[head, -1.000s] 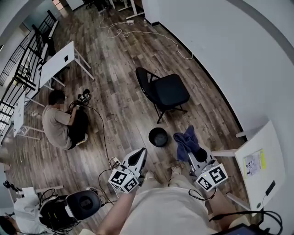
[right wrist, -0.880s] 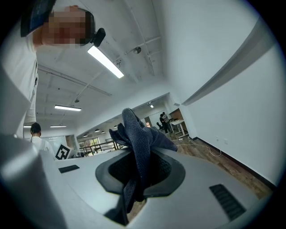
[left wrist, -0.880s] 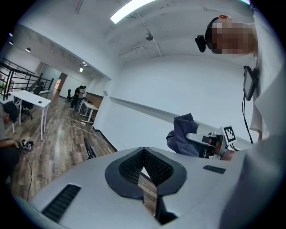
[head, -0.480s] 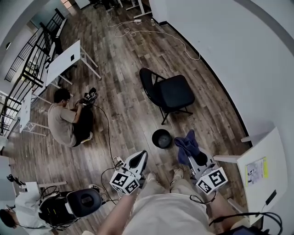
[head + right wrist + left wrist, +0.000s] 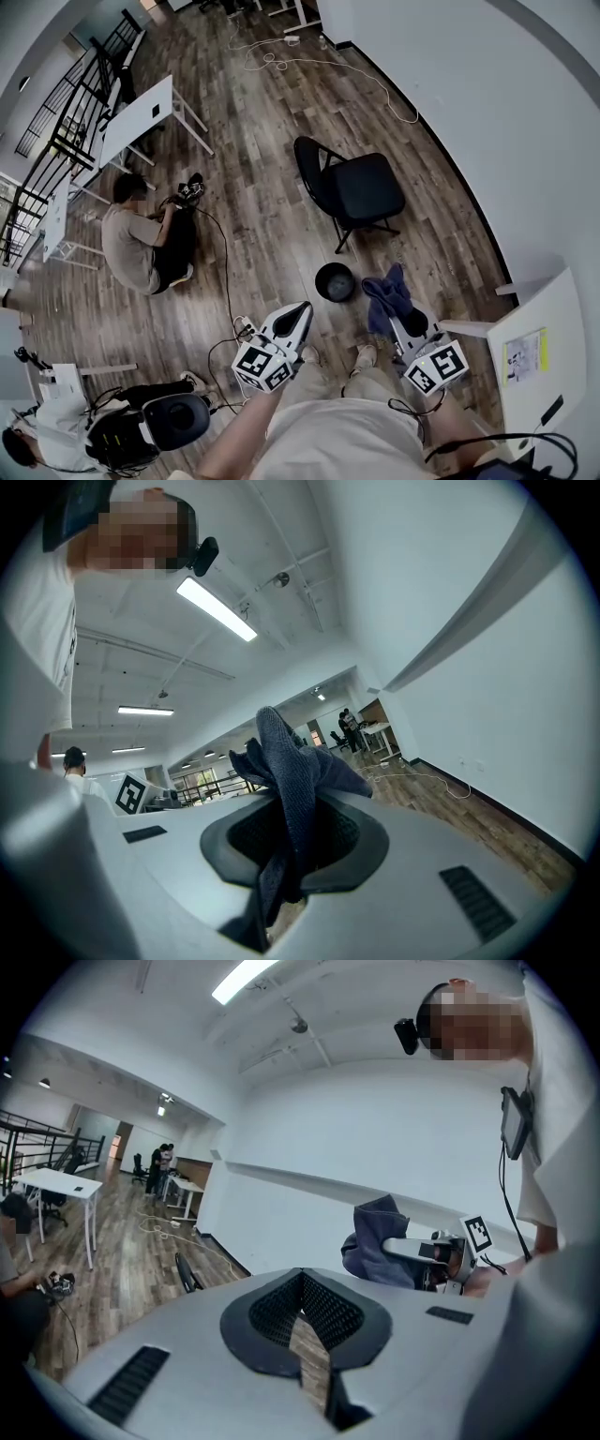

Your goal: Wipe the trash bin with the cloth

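Trash bin (image 5: 335, 281) stands on the floor (image 5: 267, 159), just left of the cloth (image 5: 384, 292), which the right hand-held gripper (image 5: 401, 321) grasps; left hand-held gripper (image 5: 300, 315) clenched, empty. Risk: unsteadied, the bin may slide or tip under wiping pressure.

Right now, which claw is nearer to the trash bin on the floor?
Left, it seems. In the head view the left claw sits just below-left of the trash bin; the right claw, shut on the cloth, is further off, below-right.
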Action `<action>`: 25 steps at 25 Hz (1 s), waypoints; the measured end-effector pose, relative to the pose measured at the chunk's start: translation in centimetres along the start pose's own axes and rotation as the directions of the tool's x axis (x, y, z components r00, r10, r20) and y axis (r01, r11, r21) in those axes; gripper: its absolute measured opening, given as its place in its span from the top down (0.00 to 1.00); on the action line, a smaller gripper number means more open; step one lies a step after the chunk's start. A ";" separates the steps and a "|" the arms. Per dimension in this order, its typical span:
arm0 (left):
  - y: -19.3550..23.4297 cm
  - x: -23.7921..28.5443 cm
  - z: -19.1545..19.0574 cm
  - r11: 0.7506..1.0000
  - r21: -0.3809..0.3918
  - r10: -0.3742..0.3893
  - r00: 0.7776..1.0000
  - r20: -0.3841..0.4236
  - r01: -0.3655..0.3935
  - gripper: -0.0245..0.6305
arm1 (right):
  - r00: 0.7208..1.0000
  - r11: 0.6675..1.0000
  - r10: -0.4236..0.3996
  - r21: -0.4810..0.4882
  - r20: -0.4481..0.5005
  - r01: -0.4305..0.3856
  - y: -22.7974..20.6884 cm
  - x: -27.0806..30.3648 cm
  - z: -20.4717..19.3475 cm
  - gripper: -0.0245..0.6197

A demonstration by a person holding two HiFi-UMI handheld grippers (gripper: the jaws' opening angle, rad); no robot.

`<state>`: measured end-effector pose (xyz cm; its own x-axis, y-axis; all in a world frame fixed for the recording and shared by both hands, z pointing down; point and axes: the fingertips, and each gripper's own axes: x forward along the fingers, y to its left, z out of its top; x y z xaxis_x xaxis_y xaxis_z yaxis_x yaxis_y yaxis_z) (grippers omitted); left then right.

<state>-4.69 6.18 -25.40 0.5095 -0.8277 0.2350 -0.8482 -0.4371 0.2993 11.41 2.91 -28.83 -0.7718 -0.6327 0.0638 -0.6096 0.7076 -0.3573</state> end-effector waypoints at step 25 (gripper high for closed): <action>8.6 -0.4 -5.9 0.943 0.028 -0.322 0.928 -0.188 0.332 0.95 | 0.951 0.951 -0.310 0.025 0.008 0.309 4.5 5.2 -8.7 0.87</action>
<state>-11.35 4.85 -17.44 0.7729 -0.5615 0.2957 -0.6343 -0.6971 0.3342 3.02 5.54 -22.00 -0.5436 -0.8232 0.1635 -0.8137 0.4692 -0.3432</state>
